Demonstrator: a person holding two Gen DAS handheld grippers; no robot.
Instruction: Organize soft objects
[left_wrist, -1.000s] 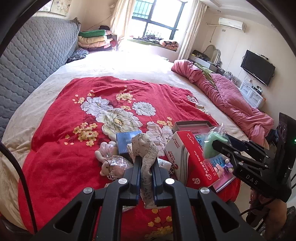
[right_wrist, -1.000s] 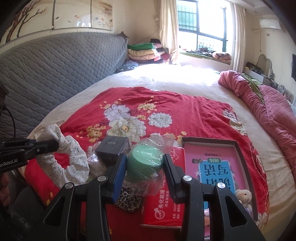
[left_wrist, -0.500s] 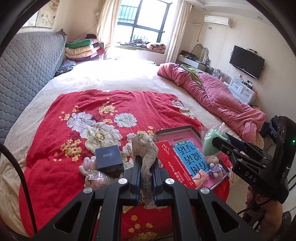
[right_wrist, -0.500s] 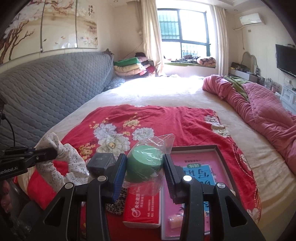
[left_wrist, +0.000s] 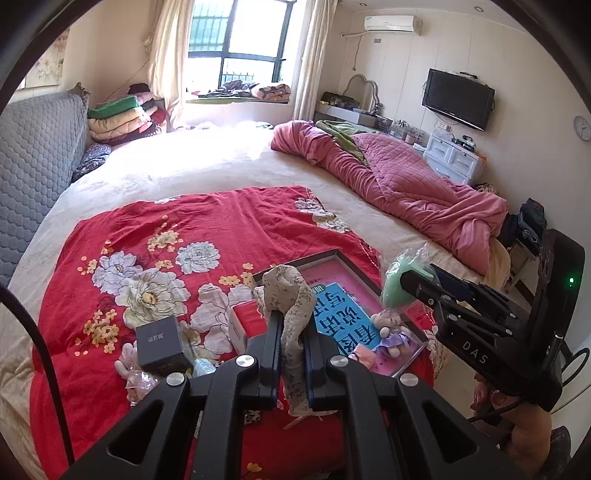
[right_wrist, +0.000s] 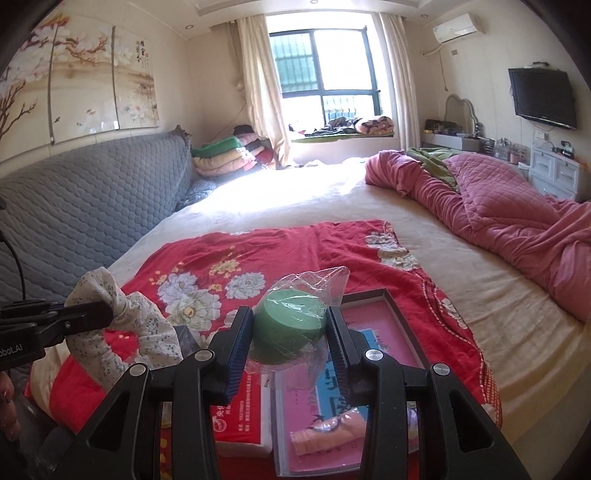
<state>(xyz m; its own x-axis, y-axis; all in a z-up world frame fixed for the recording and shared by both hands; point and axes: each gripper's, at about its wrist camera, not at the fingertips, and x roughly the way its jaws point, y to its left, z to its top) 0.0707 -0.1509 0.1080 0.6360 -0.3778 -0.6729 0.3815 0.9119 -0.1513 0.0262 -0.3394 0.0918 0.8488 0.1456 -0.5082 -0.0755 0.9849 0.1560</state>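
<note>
The floral scrunchie (left_wrist: 291, 314) is clamped between the fully closed jaws of the left gripper (left_wrist: 290, 341), with its looped fabric standing up above the fingertips and a loose end hanging below them. In the right wrist view the same scrunchie (right_wrist: 122, 325) appears at the left edge as an open ring of fabric, pinched at its upper left by the left gripper (right_wrist: 88, 317). The green sponge (right_wrist: 290, 330), wrapped in a clear plastic bag (right_wrist: 321, 280), is held between the partly closed jaws of the right gripper (right_wrist: 290, 341), with both pads pressing on its sides. In the left wrist view the right gripper (left_wrist: 413, 284) enters from the right, and the sponge (left_wrist: 397, 284) sits at its tip. Both held items are raised above the near end of the red flowered blanket (left_wrist: 221, 229), which covers the near part of the bed (left_wrist: 207, 162). Lying on the blanket are a shallow tray (left_wrist: 354, 258) holding a pink and blue book (left_wrist: 343, 317) and a small plush toy (left_wrist: 391, 332), a red tissue pack (right_wrist: 240, 417) just left of the tray, and a dark box (left_wrist: 159, 343) further left. A pink quilt (left_wrist: 406, 188) lies bunched on the far right of the bed.
</note>
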